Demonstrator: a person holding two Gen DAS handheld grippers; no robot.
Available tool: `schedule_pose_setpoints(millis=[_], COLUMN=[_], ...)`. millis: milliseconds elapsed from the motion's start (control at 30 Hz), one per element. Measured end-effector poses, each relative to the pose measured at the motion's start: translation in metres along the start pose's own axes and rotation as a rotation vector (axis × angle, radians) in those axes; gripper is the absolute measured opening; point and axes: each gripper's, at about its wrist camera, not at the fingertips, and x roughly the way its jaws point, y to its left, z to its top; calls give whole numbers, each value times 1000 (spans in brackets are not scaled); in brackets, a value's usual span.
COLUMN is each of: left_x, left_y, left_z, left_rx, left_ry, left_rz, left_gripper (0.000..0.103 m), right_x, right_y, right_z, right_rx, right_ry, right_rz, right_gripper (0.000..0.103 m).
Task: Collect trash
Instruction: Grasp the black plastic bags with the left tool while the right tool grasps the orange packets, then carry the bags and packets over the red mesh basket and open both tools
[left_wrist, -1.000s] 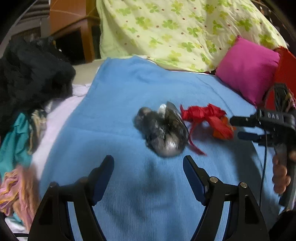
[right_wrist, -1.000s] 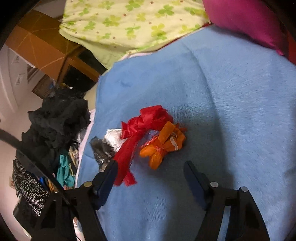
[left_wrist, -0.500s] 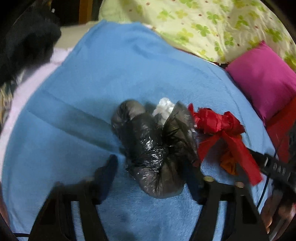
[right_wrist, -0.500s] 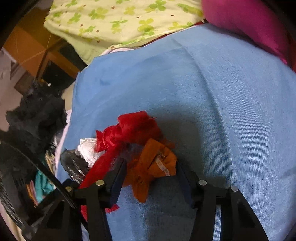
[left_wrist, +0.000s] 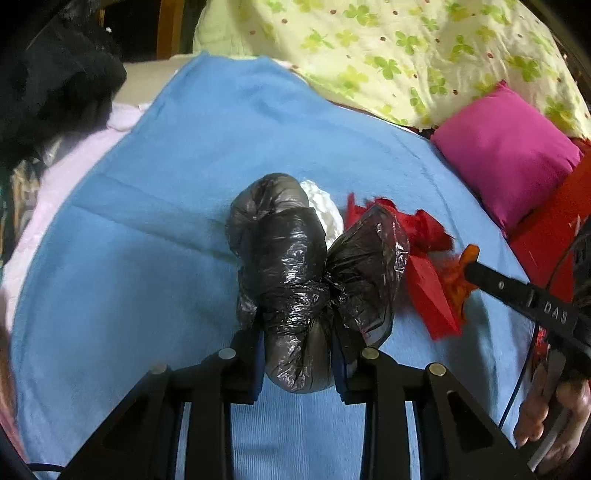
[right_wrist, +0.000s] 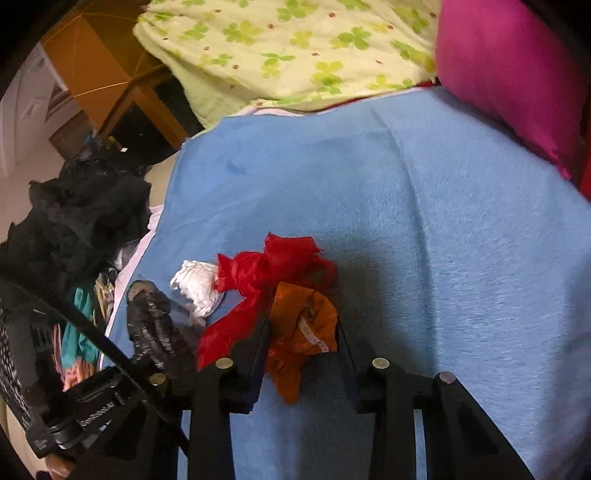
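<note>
A crumpled black plastic bag (left_wrist: 288, 266) lies on the blue blanket (left_wrist: 147, 258). My left gripper (left_wrist: 297, 332) is closing, and its pads press the bag's near end from both sides. A white tissue wad (left_wrist: 325, 210) and red plastic scrap (left_wrist: 424, 229) lie just behind and to the right of the bag. In the right wrist view my right gripper (right_wrist: 303, 339) is closing with an orange wrapper (right_wrist: 306, 325) pinched between its pads. The red scrap (right_wrist: 273, 266) touches the wrapper's far side. The tissue (right_wrist: 195, 288) and the black bag (right_wrist: 151, 321) lie to its left.
A pink pillow (left_wrist: 506, 155) and a clover-print quilt (left_wrist: 388, 55) border the blanket at the back right. Dark clothes (left_wrist: 55, 81) are heaped off the left edge, with wooden furniture (right_wrist: 92, 74) behind. A hand (left_wrist: 546, 417) holds the right gripper's handle.
Both grippers came forward and down onto the trash and their jaws narrowed from wide open: the left onto the black bag, the right onto the orange wrapper.
</note>
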Motion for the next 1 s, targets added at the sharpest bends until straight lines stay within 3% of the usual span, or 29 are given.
schedule_pose_setpoints(millis=[233, 533, 833, 1000], left_x=[-47, -103, -142, -153], left_y=[-25, -98, -177, -223], left_z=[-13, -7, -19, -26], left_rx=[71, 240, 392, 464], left_ry=[-64, -212, -312, -340], left_rz=[2, 40, 2, -38], left_gripper=[31, 31, 31, 31], right_x=[-59, -162, -267, -298], right_y=[-4, -6, -32, -69], right_z=[-8, -29, -57, -78], right_rx=[-62, -120, -125, -43], right_ry=[-112, -305, -556, -606], right_rz=[29, 31, -74, -129], right_gripper=[37, 37, 37, 37])
